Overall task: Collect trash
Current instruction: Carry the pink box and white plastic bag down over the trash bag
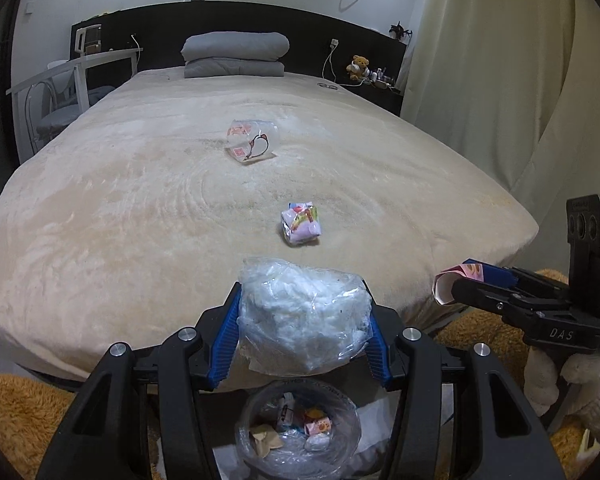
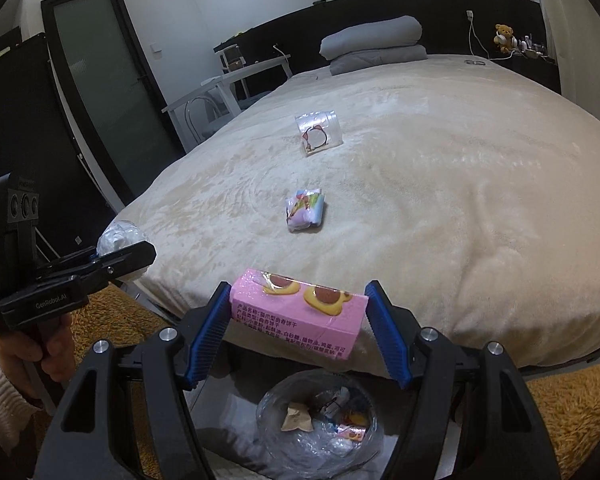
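Trash sat in both grippers, past the foot edge of the bed (image 1: 100,208). The left gripper (image 1: 304,320) squeezed a crinkly plastic bag (image 1: 304,316) between its blue pads. The right gripper (image 2: 298,320) squeezed a pink snack box (image 2: 300,312). Below them, a lined bin (image 2: 320,420) stood on the floor, already holding scraps. Two more bits lay well apart on the wide blanket: a small wrapper (image 1: 301,227) and a clear cup (image 1: 252,141). Fuzzy orange rug (image 2: 572,408) lay on each side.
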{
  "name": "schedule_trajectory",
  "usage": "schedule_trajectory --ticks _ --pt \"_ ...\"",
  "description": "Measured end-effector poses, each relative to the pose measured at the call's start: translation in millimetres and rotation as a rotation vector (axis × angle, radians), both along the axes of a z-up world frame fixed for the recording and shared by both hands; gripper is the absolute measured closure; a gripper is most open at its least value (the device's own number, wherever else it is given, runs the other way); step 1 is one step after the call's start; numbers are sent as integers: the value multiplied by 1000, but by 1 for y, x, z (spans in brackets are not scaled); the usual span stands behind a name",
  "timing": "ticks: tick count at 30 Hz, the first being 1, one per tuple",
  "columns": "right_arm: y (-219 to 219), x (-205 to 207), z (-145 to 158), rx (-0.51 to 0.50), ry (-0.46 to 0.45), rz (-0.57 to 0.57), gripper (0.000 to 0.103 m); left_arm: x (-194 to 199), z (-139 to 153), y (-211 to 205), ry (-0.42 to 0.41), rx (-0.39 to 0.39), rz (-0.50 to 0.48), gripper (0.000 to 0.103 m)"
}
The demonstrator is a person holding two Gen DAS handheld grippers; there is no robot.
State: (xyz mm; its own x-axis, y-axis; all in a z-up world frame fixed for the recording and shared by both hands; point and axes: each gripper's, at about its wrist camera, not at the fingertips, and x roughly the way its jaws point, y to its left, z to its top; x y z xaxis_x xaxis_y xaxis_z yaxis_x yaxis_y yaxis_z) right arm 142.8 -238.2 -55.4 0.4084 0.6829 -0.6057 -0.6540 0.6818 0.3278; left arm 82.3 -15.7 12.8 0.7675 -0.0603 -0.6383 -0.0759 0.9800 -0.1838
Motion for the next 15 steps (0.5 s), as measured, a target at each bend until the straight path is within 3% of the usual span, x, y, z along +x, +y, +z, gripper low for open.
schedule_trajectory --ticks 10,15 --pt "27 -7 -35 -130 117 79 36 -7 -39 -9 111 -47 -2 51" --pt "34 0 -61 -171 231 90 36 3 -69 -13 191 -77 -28 51"
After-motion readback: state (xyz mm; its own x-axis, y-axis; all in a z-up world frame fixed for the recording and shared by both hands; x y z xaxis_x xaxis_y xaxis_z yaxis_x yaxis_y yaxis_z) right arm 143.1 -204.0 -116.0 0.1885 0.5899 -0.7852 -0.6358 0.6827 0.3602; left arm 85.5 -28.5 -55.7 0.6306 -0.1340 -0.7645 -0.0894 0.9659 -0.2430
